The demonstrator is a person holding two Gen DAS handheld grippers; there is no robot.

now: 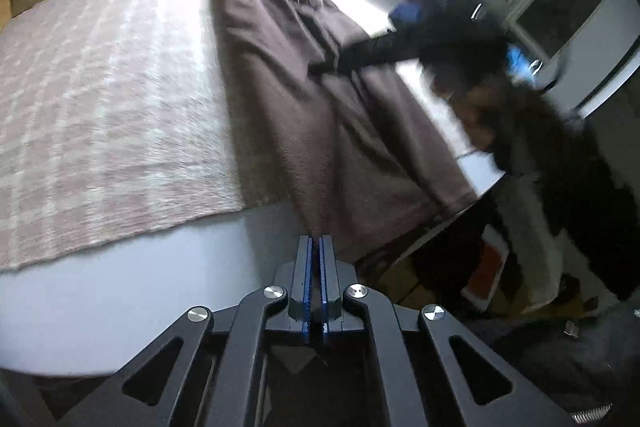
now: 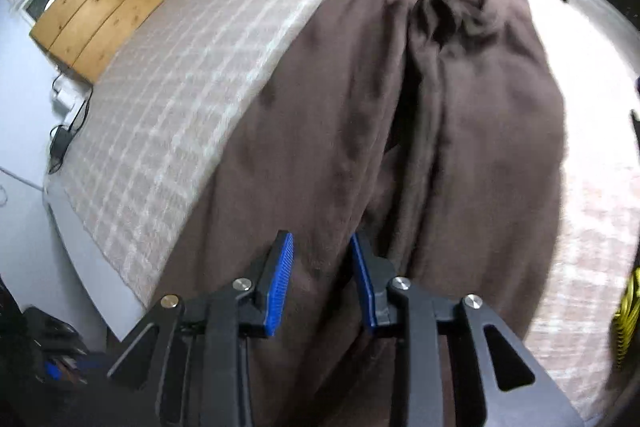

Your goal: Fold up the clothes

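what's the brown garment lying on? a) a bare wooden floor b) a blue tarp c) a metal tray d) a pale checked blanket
d: the brown garment is spread over the pale checked blanket, whose grid pattern shows beside the garment in both wrist views.

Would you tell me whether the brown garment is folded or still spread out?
Spread out: the brown garment lies lengthwise, rumpled, across the checked cover.

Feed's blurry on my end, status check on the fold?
Left gripper shut at garment's hem. Right gripper open above brown garment, fabric between pads, no grip. Garment spread on checked cloth. Nothing blocking.
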